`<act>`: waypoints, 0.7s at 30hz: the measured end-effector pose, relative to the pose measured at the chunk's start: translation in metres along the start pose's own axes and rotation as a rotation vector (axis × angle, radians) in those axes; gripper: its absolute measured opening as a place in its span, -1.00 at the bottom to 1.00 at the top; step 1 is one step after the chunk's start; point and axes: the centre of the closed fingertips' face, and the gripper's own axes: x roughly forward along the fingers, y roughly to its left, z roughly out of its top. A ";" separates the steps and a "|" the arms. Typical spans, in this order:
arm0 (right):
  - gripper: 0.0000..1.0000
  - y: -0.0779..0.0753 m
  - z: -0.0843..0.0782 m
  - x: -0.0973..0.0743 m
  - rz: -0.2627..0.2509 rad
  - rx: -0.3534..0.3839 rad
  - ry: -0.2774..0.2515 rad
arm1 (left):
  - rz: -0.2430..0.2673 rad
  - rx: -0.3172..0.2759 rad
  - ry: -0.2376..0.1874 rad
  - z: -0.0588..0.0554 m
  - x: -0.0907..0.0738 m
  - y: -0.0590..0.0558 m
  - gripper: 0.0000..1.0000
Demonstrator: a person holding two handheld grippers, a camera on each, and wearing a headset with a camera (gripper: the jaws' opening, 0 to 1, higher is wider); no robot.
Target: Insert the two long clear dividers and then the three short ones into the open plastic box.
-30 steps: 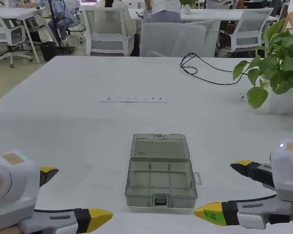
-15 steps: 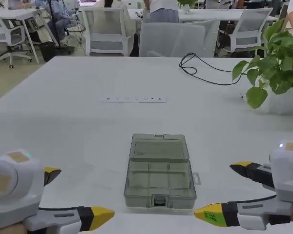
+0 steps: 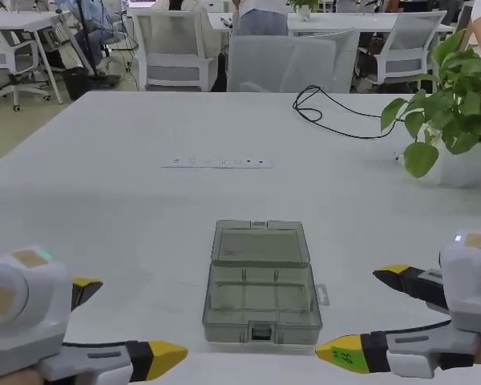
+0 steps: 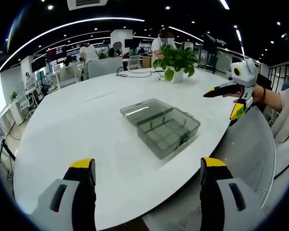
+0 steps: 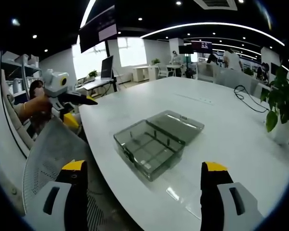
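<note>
The smoky clear plastic box (image 3: 261, 303) lies open near the table's front edge, its lid (image 3: 261, 245) folded back flat. Clear partitions stand in a grid inside the base (image 4: 169, 129) (image 5: 145, 147). A small clear piece (image 3: 324, 293) lies against the box's right side. My left gripper (image 3: 128, 321) hovers open to the left of the box, with nothing between its yellow-tipped fingers (image 4: 82, 166). Open and just as bare, my right gripper (image 3: 361, 313) hangs to the right of the box. Each gripper view catches the other gripper (image 4: 222, 102) (image 5: 82, 111) across the table.
A potted plant (image 3: 449, 104) in a white pot stands at the right edge. A black cable (image 3: 329, 112) loops at the back, and a flat white socket strip (image 3: 216, 163) sits mid-table. Grey chairs (image 3: 280, 64) line the far side.
The left gripper has edged slightly towards the box. The box and the right gripper keep their places; the small shift of the picture is the camera's.
</note>
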 end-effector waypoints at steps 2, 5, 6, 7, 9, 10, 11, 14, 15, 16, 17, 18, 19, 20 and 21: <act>0.96 0.000 0.000 0.000 0.002 -0.002 0.000 | 0.003 -0.006 0.001 0.000 0.000 0.002 0.73; 0.92 0.002 0.000 0.001 0.012 0.004 0.001 | -0.006 -0.031 0.008 -0.001 0.001 0.005 0.62; 0.90 0.003 0.001 0.002 0.017 0.005 0.000 | -0.005 -0.040 0.011 -0.002 0.002 0.007 0.60; 0.88 0.003 0.000 0.002 0.018 0.005 0.001 | -0.003 -0.042 0.012 -0.002 0.002 0.008 0.57; 0.86 0.004 0.001 0.003 0.024 0.005 0.003 | 0.011 -0.044 0.014 -0.003 0.003 0.014 0.48; 0.85 0.005 0.001 0.003 0.026 0.004 0.002 | 0.018 -0.044 0.020 -0.003 0.004 0.017 0.46; 0.85 0.005 0.001 0.003 0.027 0.003 0.002 | 0.025 -0.040 0.033 -0.005 0.005 0.021 0.45; 0.84 0.005 0.002 0.004 0.028 0.002 0.002 | 0.044 -0.040 0.050 -0.007 0.007 0.031 0.40; 0.84 0.004 0.003 0.004 0.028 0.003 0.001 | 0.049 -0.041 0.052 -0.007 0.008 0.034 0.38; 0.83 0.004 0.003 0.004 0.028 0.004 0.000 | 0.051 -0.040 0.054 -0.008 0.009 0.037 0.36; 0.83 0.003 0.003 0.005 0.027 0.006 -0.001 | 0.055 -0.038 0.058 -0.008 0.009 0.039 0.34; 0.83 0.003 0.003 0.005 0.027 0.007 -0.002 | 0.060 -0.036 0.068 -0.010 0.011 0.043 0.32; 0.83 0.002 0.003 0.006 0.027 0.009 -0.002 | 0.063 -0.037 0.072 -0.011 0.011 0.045 0.29; 0.83 0.002 0.003 0.006 0.027 0.010 -0.002 | 0.071 -0.044 0.070 -0.011 0.013 0.050 0.26; 0.82 0.002 0.003 0.007 0.027 0.010 -0.001 | 0.074 -0.055 0.074 -0.012 0.014 0.053 0.23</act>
